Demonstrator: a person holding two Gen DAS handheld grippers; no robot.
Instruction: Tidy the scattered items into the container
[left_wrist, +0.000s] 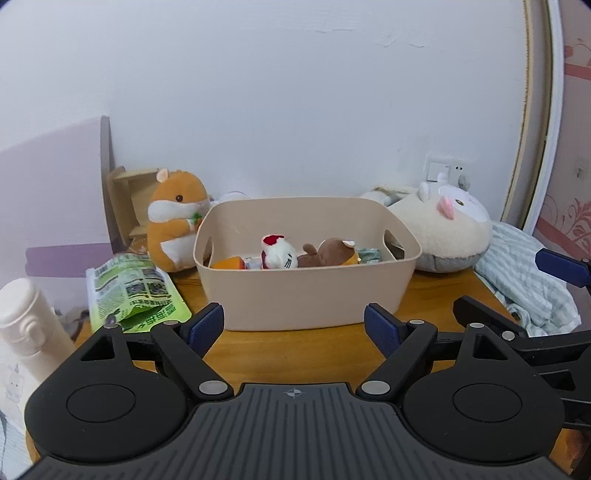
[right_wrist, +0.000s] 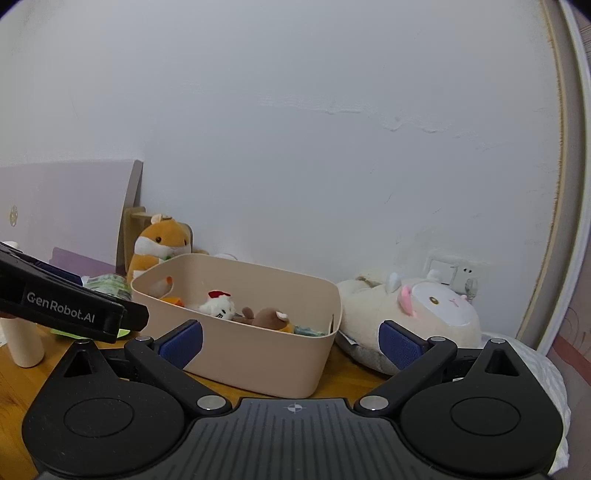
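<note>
The left gripper (left_wrist: 294, 326) is nearest in the left wrist view. Its two blue pads are spread wide apart and hold nothing. They hang over the bare wood of the table (left_wrist: 295, 354), just in front of the beige bin (left_wrist: 306, 291). There is a strip of open table between the pads and the near wall of the bin.

The right gripper (right_wrist: 291, 341) is spread wide too, and it is empty. The near corner of the bin sits between its pads in the right wrist view.

The bin stands in the middle of the table, with a curved rim and a cut-out handle at each end. Inside lie a small white plush with a red hat (left_wrist: 277, 253), a brown bear plush (left_wrist: 330, 253), an orange thing (left_wrist: 229, 263) at the left end and a bit of greenish packet (left_wrist: 369, 254) at the right end.

On the left, an orange hamster plush (left_wrist: 173, 218) sits just beside the bin's far left corner. A green snack bag (left_wrist: 135, 291) lies flat on the table to the left of the bin, near the table's left edge. A cream bottle (left_wrist: 26, 317) stands further left.

On the right, a big cream plush (left_wrist: 447, 229) presses close to the bin's right end. Past the right table edge lies a striped cloth (left_wrist: 517, 273).

A white wall (left_wrist: 295, 110) rises behind it all.
</note>
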